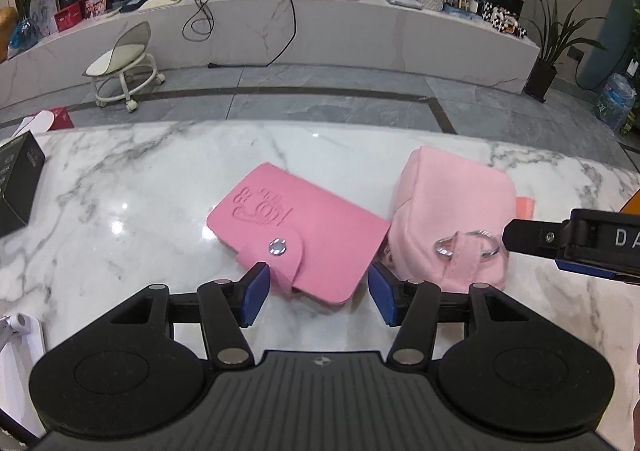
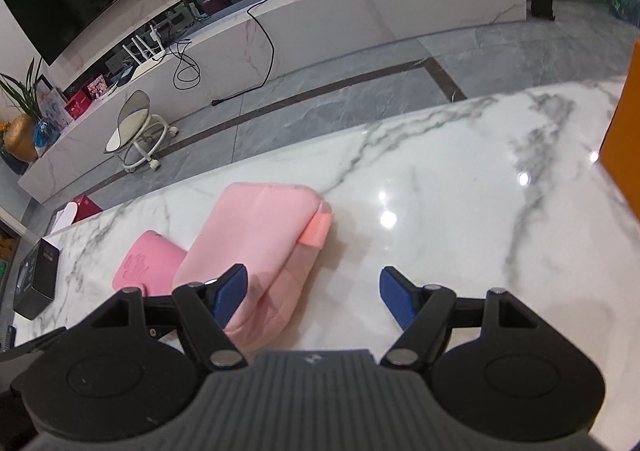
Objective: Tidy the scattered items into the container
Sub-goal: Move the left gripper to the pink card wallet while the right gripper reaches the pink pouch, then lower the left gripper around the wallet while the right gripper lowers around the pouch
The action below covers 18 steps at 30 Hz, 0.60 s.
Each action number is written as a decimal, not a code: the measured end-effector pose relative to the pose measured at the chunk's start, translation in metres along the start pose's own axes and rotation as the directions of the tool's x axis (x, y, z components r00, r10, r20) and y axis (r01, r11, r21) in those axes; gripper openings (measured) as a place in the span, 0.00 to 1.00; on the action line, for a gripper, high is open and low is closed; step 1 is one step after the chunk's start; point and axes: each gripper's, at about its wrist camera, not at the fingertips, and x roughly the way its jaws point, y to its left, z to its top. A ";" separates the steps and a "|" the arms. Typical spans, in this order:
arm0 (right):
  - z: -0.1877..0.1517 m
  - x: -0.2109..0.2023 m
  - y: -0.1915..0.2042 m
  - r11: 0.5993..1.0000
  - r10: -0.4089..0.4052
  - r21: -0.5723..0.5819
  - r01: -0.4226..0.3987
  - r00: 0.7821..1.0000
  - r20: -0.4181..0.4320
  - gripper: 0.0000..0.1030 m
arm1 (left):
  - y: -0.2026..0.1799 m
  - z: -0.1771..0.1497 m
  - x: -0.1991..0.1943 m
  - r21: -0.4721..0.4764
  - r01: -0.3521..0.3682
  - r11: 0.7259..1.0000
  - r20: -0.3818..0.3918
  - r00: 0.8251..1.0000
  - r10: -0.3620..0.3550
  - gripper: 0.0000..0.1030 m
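A pink snap-button card wallet [image 1: 300,235] lies flat on the white marble table [image 1: 120,191]. My left gripper [image 1: 318,293] is open, its blue pads either side of the wallet's near end. A pale pink fabric pouch [image 1: 452,207] with a metal ring [image 1: 466,247] on a strap lies just right of the wallet. In the right wrist view the pouch [image 2: 256,247] lies under my open right gripper's [image 2: 312,297] left finger, with the wallet [image 2: 148,267] behind it. The right gripper also shows at the left wrist view's right edge [image 1: 520,235].
A black box [image 1: 18,183] stands at the table's left edge, also in the right wrist view [image 2: 38,285]. An orange object [image 2: 624,139] rises at the table's right side. A small salmon tab [image 2: 318,229] sticks out from the pouch. Beyond the table are floor, a stool [image 1: 120,63] and a TV bench.
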 end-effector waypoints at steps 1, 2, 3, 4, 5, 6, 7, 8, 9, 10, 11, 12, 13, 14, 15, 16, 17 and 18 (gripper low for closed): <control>-0.001 0.002 0.000 1.000 0.006 0.008 -0.006 1.000 -0.002 0.73 | 0.003 -0.001 0.001 -0.007 0.011 1.000 -0.009 1.000 -0.011 0.61; -0.001 0.004 0.000 1.000 0.011 0.016 -0.011 1.000 -0.003 0.73 | 0.007 -0.001 0.003 -0.023 0.031 0.999 -0.022 0.999 -0.031 0.56; -0.002 0.005 -0.001 1.000 0.015 0.026 -0.015 1.000 0.000 0.73 | 0.011 -0.002 0.005 -0.042 0.050 0.998 -0.034 0.998 -0.052 0.54; -0.002 0.006 -0.002 0.999 0.019 0.036 -0.019 1.000 0.002 0.73 | 0.014 -0.003 0.005 -0.055 0.063 0.996 -0.036 0.997 -0.065 0.52; -0.002 0.006 -0.002 0.999 0.023 0.044 -0.023 1.000 0.001 0.73 | 0.017 -0.003 0.005 -0.063 0.071 0.995 -0.039 0.997 -0.074 0.48; -0.003 0.007 -0.003 0.998 0.027 0.053 -0.026 1.000 0.000 0.73 | 0.018 -0.003 0.005 -0.061 0.070 0.996 -0.042 0.997 -0.072 0.46; -0.003 0.009 -0.004 0.998 0.031 0.060 -0.031 1.000 -0.003 0.73 | 0.019 -0.003 0.005 -0.062 0.069 0.996 -0.045 0.996 -0.071 0.41; -0.004 0.010 -0.003 0.997 0.038 0.062 -0.038 0.999 -0.011 0.72 | 0.021 -0.004 0.004 -0.068 0.069 0.995 -0.047 0.996 -0.072 0.36; -0.004 0.012 -0.003 0.997 0.046 0.064 -0.044 0.999 -0.019 0.71 | 0.024 -0.004 0.004 -0.074 0.070 0.995 -0.049 0.996 -0.074 0.33; -0.005 0.014 -0.003 0.997 0.053 0.065 -0.051 0.998 -0.026 0.67 | 0.026 -0.004 0.004 -0.082 0.071 0.994 -0.052 0.996 -0.076 0.26; -0.005 0.014 -0.002 0.996 0.059 0.063 -0.057 0.998 -0.028 0.62 | 0.029 -0.003 0.004 -0.091 0.077 0.993 -0.056 0.995 -0.082 0.23; -0.006 0.013 -0.002 0.996 0.065 0.060 -0.063 0.997 -0.030 0.60 | 0.032 -0.003 0.005 -0.102 0.084 0.991 -0.059 0.994 -0.090 0.21; -0.006 0.013 -0.001 0.996 0.071 0.057 -0.069 0.997 -0.032 0.55 | 0.035 -0.003 0.004 -0.110 0.087 0.990 -0.062 0.994 -0.095 0.18; -0.006 0.012 0.000 0.996 0.077 0.051 -0.075 0.996 -0.035 0.50 | 0.038 -0.004 0.004 -0.116 0.089 0.989 -0.065 0.993 -0.097 0.15; -0.005 0.011 0.001 0.996 0.079 0.047 -0.077 0.996 -0.037 0.47 | 0.039 -0.004 0.004 -0.117 0.087 0.989 -0.068 0.993 -0.095 0.14; -0.005 0.010 0.001 0.996 0.081 0.043 -0.080 0.996 -0.039 0.42 | 0.041 -0.004 0.004 -0.119 0.084 0.989 -0.070 0.993 -0.093 0.14; -0.005 0.009 0.002 0.996 0.084 0.038 -0.082 0.996 -0.041 0.36 | 0.043 -0.004 0.004 -0.121 0.079 0.989 -0.071 0.994 -0.088 0.13; -0.004 0.007 0.002 0.996 0.084 0.034 -0.082 0.996 -0.043 0.33 | 0.044 -0.004 0.003 -0.123 0.070 0.990 -0.072 0.994 -0.080 0.13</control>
